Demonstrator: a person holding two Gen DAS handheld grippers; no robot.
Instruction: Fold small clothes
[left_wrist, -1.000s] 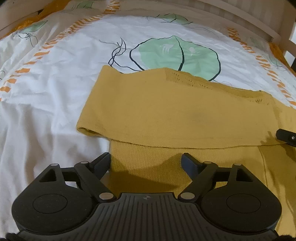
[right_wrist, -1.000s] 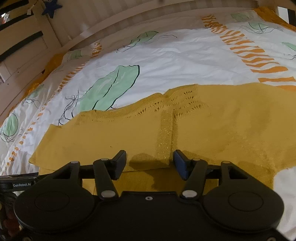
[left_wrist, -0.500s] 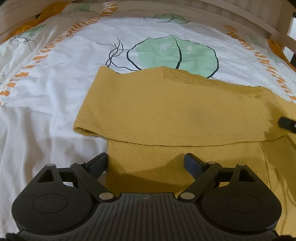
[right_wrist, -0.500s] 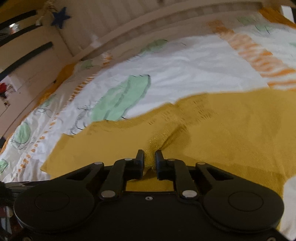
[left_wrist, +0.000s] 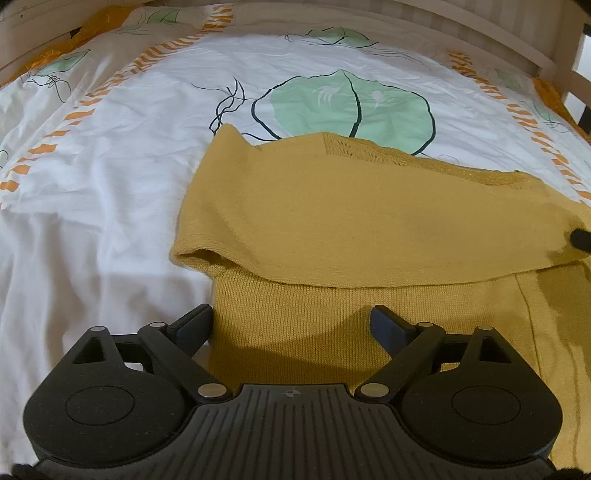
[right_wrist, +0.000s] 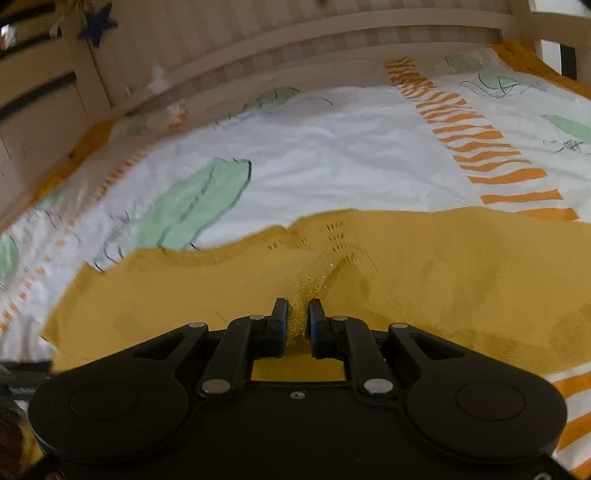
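Note:
A mustard yellow knit sweater (left_wrist: 351, 229) lies on the bed, its sleeve folded across the body; it also shows in the right wrist view (right_wrist: 424, 280). My left gripper (left_wrist: 291, 321) is open and empty, its fingers straddling the sweater's ribbed lower part just above the cloth. My right gripper (right_wrist: 298, 314) is shut on a glittery fold of the sweater near its neckline and lifts it a little. A tip of the right gripper shows at the right edge of the left wrist view (left_wrist: 581, 238).
The bed sheet (left_wrist: 110, 184) is white with green leaf prints and orange stripes. A wooden bed frame (right_wrist: 295, 37) runs along the far side. A dark star ornament (right_wrist: 98, 26) hangs at the upper left.
My right gripper closed on the sweater's fold near the neckline and pulled it up, bunching the cloth. The left gripper stayed open and moved slightly forward over the ribbed part.

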